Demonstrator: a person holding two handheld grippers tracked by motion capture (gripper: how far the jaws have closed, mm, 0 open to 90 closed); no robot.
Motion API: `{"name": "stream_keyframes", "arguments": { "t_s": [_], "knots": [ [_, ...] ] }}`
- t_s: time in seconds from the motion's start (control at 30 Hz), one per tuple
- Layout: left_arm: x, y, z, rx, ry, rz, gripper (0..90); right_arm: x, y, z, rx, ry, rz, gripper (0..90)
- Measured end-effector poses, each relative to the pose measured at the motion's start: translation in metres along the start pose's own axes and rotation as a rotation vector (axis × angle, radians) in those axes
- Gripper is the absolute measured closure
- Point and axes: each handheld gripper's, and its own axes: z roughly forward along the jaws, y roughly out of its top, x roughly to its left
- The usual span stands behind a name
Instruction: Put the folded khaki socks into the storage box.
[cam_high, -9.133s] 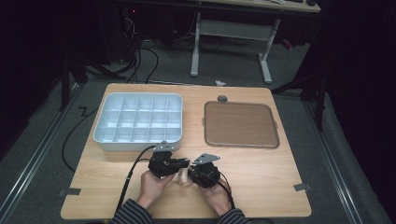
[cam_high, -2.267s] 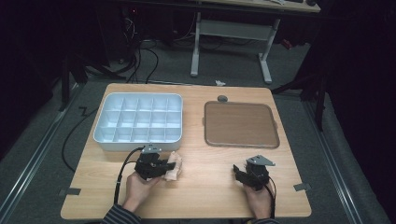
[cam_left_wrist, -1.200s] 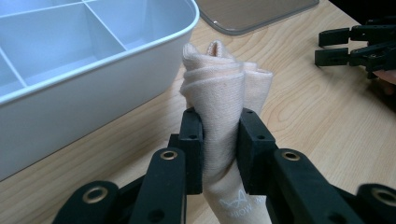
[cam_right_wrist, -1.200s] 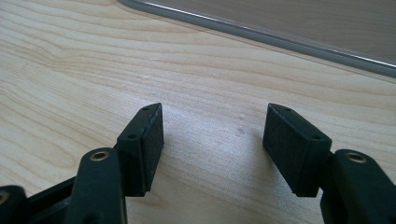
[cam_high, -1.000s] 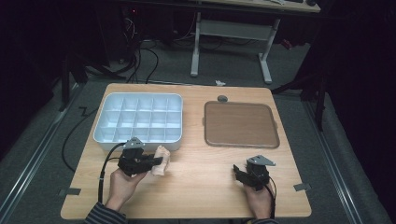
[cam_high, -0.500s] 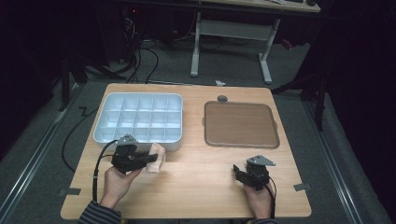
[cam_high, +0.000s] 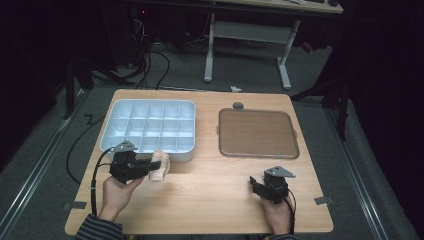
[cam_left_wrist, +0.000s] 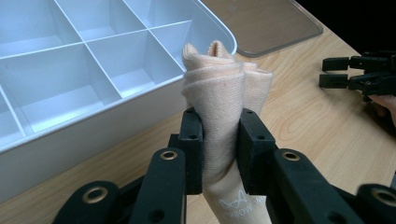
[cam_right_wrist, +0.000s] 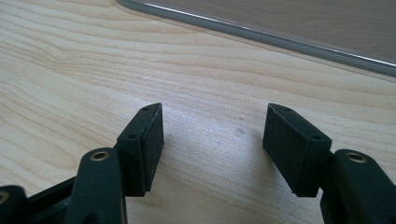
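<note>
A rolled beige sock (cam_high: 158, 166) (cam_left_wrist: 223, 107) is pinched between the jaws of my left gripper (cam_high: 150, 166) (cam_left_wrist: 220, 140), which is shut on it just in front of the white divided tray's (cam_high: 120, 110) (cam_left_wrist: 88, 121) near wall. The sock's rolled end points up toward the tray's corner compartment. My right gripper (cam_high: 255, 184) (cam_right_wrist: 212, 140) rests low over the bare wood at the front right, open, with nothing between its pads. In the left gripper view the right gripper (cam_left_wrist: 362, 77) lies far off to the right.
A flat brown lid (cam_high: 258, 133) (cam_left_wrist: 261, 18) (cam_right_wrist: 299, 23) lies right of the tray. A small dark round object (cam_high: 238, 105) sits behind it. The wooden table (cam_high: 210, 200) ends close to both hands. Cables and a desk frame stand on the dark floor beyond.
My left gripper has carried the sock leftward from the table's middle toward the tray's front edge. The right gripper drew away to the front right earlier and has stayed still since.
</note>
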Motion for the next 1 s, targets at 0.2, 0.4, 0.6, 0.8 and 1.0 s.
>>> {"name": "stream_keyframes", "arguments": {
  "t_s": [0.2, 0.4, 0.6, 0.8, 1.0],
  "knots": [
    [0.004, 0.007, -0.005, -0.015, 0.019, 0.005, 74.3, -0.001, 0.0, 0.0, -0.002, 0.003, -0.002, 38.5],
    [0.009, 0.012, -0.01, -0.028, 0.025, -0.005, 74.4, -0.001, 0.0, 0.0, -0.002, 0.006, 0.001, 38.3],
    [0.011, 0.015, -0.01, -0.027, 0.049, 0.011, 74.3, -0.001, 0.0, 0.0, -0.001, 0.007, 0.003, 38.2],
    [0.016, 0.019, -0.011, -0.028, 0.035, -0.009, 74.3, -0.001, 0.0, 0.0, -0.002, 0.007, 0.001, 38.2],
    [0.022, 0.02, -0.012, -0.028, 0.037, -0.022, 74.4, -0.001, 0.0, 0.0, -0.003, 0.006, -0.001, 38.2]
  ]
}}
